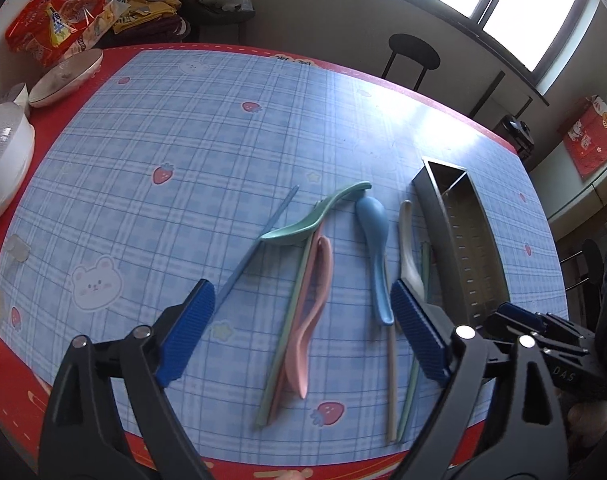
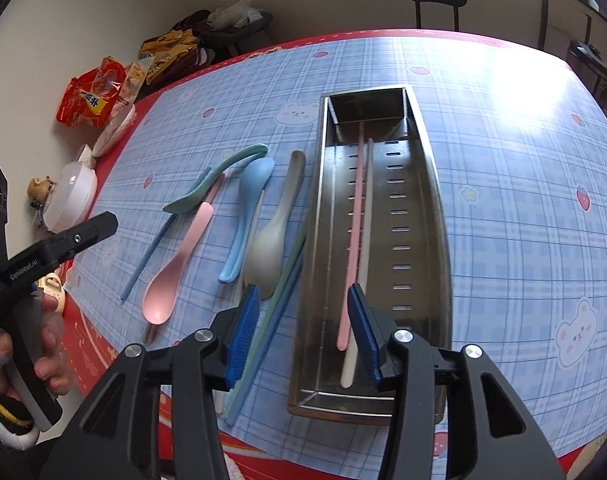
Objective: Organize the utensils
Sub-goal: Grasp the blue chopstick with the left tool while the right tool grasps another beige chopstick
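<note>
A steel utensil tray (image 2: 427, 208) stands lengthwise on the blue checked tablecloth. In it lie a pink chopstick (image 2: 355, 220) and a white chopstick (image 2: 368, 216). My right gripper (image 2: 303, 310) hangs open over the tray's near left wall, holding nothing. Left of the tray lie a grey spoon (image 2: 275, 224), a blue spoon (image 2: 247, 208), a pink spoon (image 2: 175, 264), a green spoon (image 2: 215, 184) and a blue chopstick (image 2: 151, 248). My left gripper (image 1: 301, 300) stands wide open and empty above the pink spoon (image 1: 315, 292) and the green chopstick (image 1: 291, 320).
White bowls (image 1: 3, 168) and a plate (image 1: 67, 76) sit at the table's far left. Snack bags (image 1: 51, 24) and clothes lie beyond them. A black stool (image 1: 413, 52) stands past the far edge. A hand (image 2: 43, 340) holds the left gripper's handle.
</note>
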